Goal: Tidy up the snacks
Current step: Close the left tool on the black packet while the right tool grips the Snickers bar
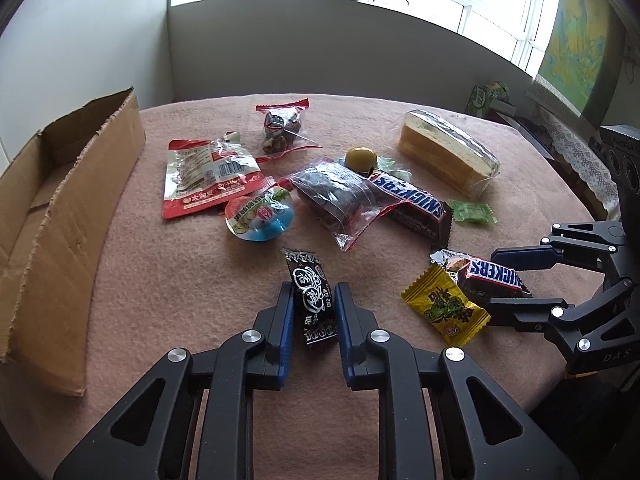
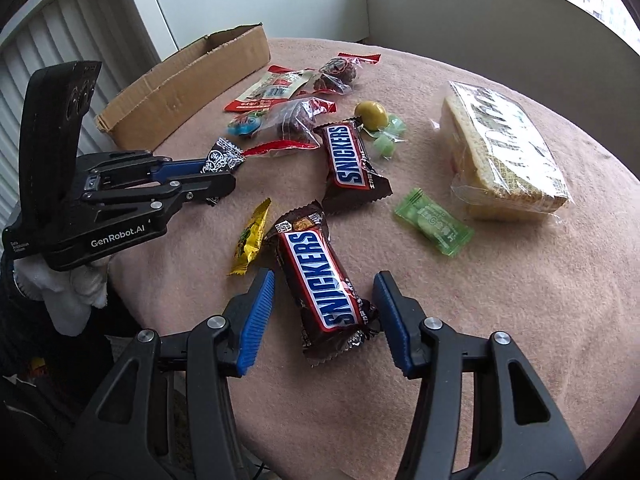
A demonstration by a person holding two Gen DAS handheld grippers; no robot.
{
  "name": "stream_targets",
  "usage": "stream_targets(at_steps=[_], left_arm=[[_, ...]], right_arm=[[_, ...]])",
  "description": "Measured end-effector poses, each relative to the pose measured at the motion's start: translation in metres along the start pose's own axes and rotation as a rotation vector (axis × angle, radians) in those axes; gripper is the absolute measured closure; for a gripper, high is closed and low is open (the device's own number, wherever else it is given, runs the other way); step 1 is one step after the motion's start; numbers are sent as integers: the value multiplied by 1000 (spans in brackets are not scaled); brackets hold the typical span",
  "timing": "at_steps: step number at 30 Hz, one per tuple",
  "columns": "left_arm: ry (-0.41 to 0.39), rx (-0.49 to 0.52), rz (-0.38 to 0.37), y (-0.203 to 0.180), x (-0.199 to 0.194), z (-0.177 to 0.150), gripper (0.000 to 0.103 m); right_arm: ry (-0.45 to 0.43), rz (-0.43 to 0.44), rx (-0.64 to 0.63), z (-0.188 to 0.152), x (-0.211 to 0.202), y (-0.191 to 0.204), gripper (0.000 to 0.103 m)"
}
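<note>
My left gripper [image 1: 314, 294] is shut on a small black candy packet [image 1: 311, 296] with white print, low over the pink table cover; the gripper also shows in the right wrist view [image 2: 224, 172]. My right gripper [image 2: 324, 284] is open, its jaws on either side of a Snickers bar [image 2: 324, 280] that lies on the cover; the gripper [image 1: 492, 276] and the bar [image 1: 490, 274] also show in the left wrist view. A yellow candy [image 2: 250, 236] lies just left of that bar. A second Snickers bar [image 2: 352, 164] lies farther in. An open cardboard box [image 1: 60, 208] stands at the left.
Other snacks are scattered mid-table: a red-and-clear pouch [image 1: 204, 176], a jelly cup [image 1: 260, 216], two clear bags of dark sweets [image 1: 336, 200], a yellow ball [image 1: 360, 158], green candies [image 2: 434, 224] and a wrapped sandwich cake [image 2: 504, 152]. The table's edge runs close on the right.
</note>
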State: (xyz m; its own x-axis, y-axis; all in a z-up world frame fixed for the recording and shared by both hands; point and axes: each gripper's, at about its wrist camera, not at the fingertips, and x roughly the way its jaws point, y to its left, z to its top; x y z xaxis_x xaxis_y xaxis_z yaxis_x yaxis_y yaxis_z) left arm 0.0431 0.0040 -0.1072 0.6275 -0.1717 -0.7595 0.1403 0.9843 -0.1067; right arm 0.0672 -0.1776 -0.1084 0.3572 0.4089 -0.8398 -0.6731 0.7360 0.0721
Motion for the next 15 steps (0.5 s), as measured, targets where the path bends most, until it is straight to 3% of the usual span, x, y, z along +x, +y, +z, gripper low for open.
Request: stream_targets(at_steps=[4,15], left_arm=[[-3,1,-1,1,-1,0,88],[-24,-24,-25,3,-10,-1,94]], right_arm=[[-15,-7,30,0,-3,-5,66],[-86,-14,108,-2,-23,-11,70]])
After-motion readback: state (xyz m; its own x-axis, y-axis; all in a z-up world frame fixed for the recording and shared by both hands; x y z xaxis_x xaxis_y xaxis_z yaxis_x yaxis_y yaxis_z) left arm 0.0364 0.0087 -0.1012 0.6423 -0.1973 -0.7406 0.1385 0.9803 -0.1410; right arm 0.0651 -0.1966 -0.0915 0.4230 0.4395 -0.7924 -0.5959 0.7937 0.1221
